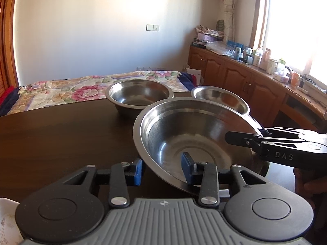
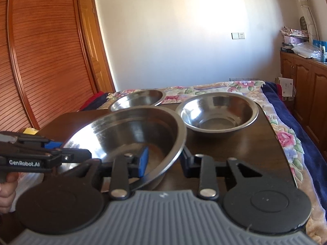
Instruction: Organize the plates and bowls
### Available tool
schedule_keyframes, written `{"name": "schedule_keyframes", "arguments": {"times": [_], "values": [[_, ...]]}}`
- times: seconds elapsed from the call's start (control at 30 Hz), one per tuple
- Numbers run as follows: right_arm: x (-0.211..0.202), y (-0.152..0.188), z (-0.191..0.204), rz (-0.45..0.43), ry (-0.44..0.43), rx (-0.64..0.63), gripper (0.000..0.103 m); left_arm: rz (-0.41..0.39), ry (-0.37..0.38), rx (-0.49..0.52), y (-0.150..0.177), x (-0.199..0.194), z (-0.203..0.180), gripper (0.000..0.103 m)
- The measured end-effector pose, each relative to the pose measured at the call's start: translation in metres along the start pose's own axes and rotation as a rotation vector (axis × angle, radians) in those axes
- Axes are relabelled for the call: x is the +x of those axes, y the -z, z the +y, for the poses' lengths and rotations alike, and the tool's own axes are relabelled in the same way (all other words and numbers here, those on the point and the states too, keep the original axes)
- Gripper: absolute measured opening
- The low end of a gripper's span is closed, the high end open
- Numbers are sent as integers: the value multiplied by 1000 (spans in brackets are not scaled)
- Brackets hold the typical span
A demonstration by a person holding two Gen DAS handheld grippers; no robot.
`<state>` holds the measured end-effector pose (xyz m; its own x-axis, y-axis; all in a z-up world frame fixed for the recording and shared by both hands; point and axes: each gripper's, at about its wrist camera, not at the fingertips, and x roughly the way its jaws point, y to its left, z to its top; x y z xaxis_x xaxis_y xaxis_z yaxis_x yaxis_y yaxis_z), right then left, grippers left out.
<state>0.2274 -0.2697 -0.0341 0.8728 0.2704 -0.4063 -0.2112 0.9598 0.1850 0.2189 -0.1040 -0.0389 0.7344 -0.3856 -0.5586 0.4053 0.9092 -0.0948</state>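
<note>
Three steel bowls sit on a dark wooden table [image 1: 61,138]. The largest bowl [image 1: 184,134] [image 2: 122,134] is nearest. My left gripper [image 1: 162,170] is open and straddles its near rim, one blue pad outside and one inside. My right gripper [image 2: 164,161] is open too and straddles the rim on the bowl's right side, its left pad inside the bowl. Each gripper shows side-on in the other view, the right gripper [image 1: 229,138] over the right rim. Behind stand a deep bowl [image 1: 141,94] [image 2: 139,99] and a second bowl [image 1: 220,98] [image 2: 216,110].
A bed with a floral cover [image 1: 61,91] lies just past the table's far edge. Wooden cabinets [image 1: 245,81] with bottles and clutter on top run along the right under a window. A slatted wooden door [image 2: 40,61] is at the left. A hand [image 2: 7,192] holds the left gripper.
</note>
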Motion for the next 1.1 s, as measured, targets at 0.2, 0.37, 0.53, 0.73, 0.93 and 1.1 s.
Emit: {"name": "schedule_keyframes", "arguments": {"times": [0.2, 0.37, 0.53, 0.73, 0.93, 1.1], "values": [[-8, 2, 7, -4, 14, -3, 29, -22, 9, 2, 3, -15, 1, 38], [-22, 3, 18, -26, 15, -8, 29, -39, 14, 4, 7, -29, 1, 38], [-33, 7, 28, -31, 22, -4, 29, -48, 28, 8, 13, -43, 0, 38], [-45, 20, 37, -20, 26, 9, 29, -37, 45, 2, 33, -61, 0, 38], [-51, 35, 48, -1, 24, 21, 29, -32, 48, 1, 48, -76, 1, 38], [-57, 36, 54, -3, 25, 20, 29, -34, 48, 3, 56, -85, 0, 38]]}}
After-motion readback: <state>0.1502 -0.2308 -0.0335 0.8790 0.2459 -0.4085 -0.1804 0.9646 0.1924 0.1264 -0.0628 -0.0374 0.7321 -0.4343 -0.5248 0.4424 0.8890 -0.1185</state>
